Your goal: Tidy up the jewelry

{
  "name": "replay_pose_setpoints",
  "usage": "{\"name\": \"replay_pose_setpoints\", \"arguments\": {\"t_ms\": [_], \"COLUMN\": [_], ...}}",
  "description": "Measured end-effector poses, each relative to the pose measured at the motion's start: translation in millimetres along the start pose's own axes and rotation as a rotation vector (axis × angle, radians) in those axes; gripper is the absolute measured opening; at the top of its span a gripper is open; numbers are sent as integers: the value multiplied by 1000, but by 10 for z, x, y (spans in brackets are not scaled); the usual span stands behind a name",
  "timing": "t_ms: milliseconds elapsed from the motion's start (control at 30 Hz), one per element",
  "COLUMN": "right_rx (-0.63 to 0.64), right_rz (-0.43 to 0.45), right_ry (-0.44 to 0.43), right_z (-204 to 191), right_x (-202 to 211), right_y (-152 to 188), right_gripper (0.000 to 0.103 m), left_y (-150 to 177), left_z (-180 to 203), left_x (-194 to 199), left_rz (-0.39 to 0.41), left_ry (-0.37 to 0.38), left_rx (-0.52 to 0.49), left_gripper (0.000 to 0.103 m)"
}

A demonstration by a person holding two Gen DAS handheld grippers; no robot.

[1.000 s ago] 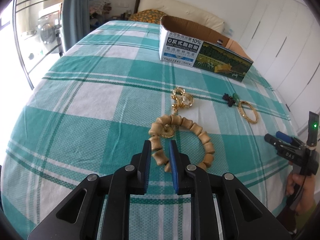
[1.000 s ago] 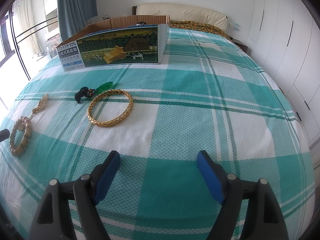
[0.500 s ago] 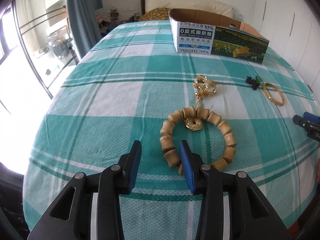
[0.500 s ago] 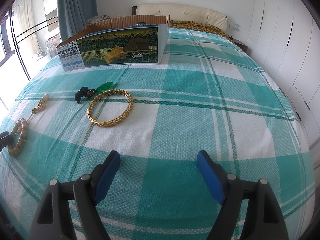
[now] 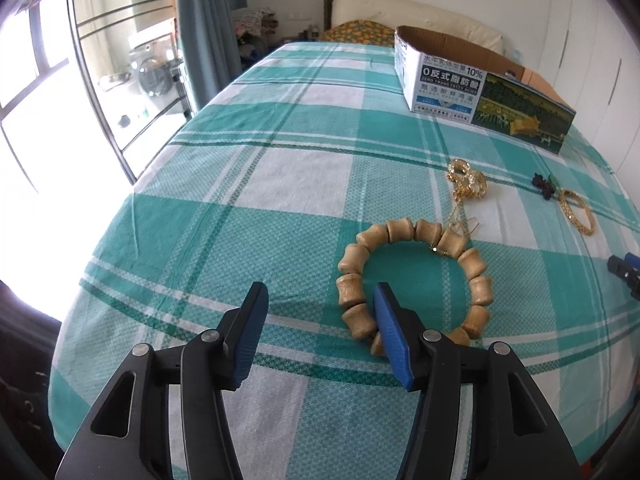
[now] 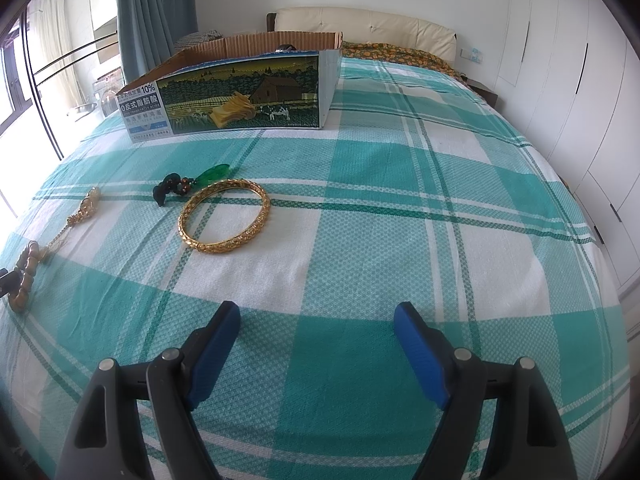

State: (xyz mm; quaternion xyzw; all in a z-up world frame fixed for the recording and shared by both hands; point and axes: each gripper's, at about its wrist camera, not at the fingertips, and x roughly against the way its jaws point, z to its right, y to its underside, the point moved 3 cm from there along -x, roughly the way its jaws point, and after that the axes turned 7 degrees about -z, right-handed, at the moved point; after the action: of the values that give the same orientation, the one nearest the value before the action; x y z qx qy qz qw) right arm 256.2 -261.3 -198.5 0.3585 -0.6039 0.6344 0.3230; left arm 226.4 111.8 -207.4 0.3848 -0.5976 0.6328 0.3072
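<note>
Left wrist view, left to right: your left gripper [image 5: 320, 304] has its jaws apart and holds nothing; the wooden bead bracelet [image 5: 416, 280] lies flat on the checked bedspread [image 5: 240, 200] at about 1 o'clock from the tips, with the right-hand blue pad just beside its near beads, perhaps touching; contact cannot be confirmed. At 12 o'clock from the bracelet lies the gold chain cluster [image 5: 468, 184], its thin chain trailing down to the beads. Farther toward 2 o'clock lie the dark charm [image 5: 543, 184] and the gold bangle [image 5: 576, 210]. The open cardboard box [image 5: 476, 80] stands at the far end, around 1 o'clock. Right wrist view: your right gripper [image 6: 316, 340] is spread wide and empty, over bare cloth, with the bangle at 11 o'clock and well apart. Judgement: no piece visibly boxed yet; box interior mostly hidden. Step in hand looks like the first pick, the bead bracelet. Next move calls for shifting the left gripper toward 3 o'clock so one bead section sits between the pads, then closing. Watch the chain: it may snag.
</note>
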Motion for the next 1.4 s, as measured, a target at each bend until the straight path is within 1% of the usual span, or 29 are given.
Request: {"name": "replay_pose_setpoints", "arguments": {"t_ms": [100,133,200,300,367,433,567,600,667,700,767,800,833,900,967,1100,1200,1300,1400], "right_rx": [27,49,93,152,188,241,310,321,353,375,425,423,415,398,365,279,204,132,73], "right_rz": [11,5,-10,-26,-20,-22,-58,-61,-68,-49,-33,-43,-49,-55,-63,-65,-66,-64,-59], "right_ry": [-100,-136,-202,-281,-326,-335,-349,-339,-306,-273,-216,-219,-211,-196,-201,-187,-143,-53,-25], "right_z": [-267,-398,-667,-1057,-1309,-1565,-2001,-2084,-2217,-2265,-2327,-2314,-2280,-2144,-1958,-1414,-947,-490,-139], "right_x": [95,97,65,-27,-86,-180,-413,-465,-555,-562,-540,-518,-492,-431,-355,-154,-27,52,129], "right_y": [13,3,-41,-180,-331,-505,-785,-824,-850,-843,-793,-763,-738,-667,-551,-272,-79,54,142], "right_gripper": [81,81,81,81,81,80,74,73,65,63,40,33,24,23,23,22,22,22,22], "left_y": [11,15,18,18,24,36,39,37,37,39,40,41,43,39,37,47,40,11,-16], "left_z": [-70,-89,-112,-105,-97,-80,-63,-63,-61,-61,-63,-63,-61,-51,-28,77,183,306,454], "left_x": [-12,-20,-34,-42,-45,-48,-45,-47,-47,-48,-48,-48,-48,-51,-52,-44,-45,-50,-51], "left_rz": [0,1,0,2,4,6,7,6,5,5,4,4,3,2,3,5,5,-2,-10], "left_ry": [-4,3,18,17,19,11,4,4,5,5,8,10,12,22,34,60,86,115,157], "left_rx": [17,26,42,39,35,23,19,18,16,14,12,12,11,10,5,-27,-49,-59,-73], "left_gripper": [61,63,64,64,64,65,66,66,67,67,67,67,68,69,71,71,71,71,71]}}
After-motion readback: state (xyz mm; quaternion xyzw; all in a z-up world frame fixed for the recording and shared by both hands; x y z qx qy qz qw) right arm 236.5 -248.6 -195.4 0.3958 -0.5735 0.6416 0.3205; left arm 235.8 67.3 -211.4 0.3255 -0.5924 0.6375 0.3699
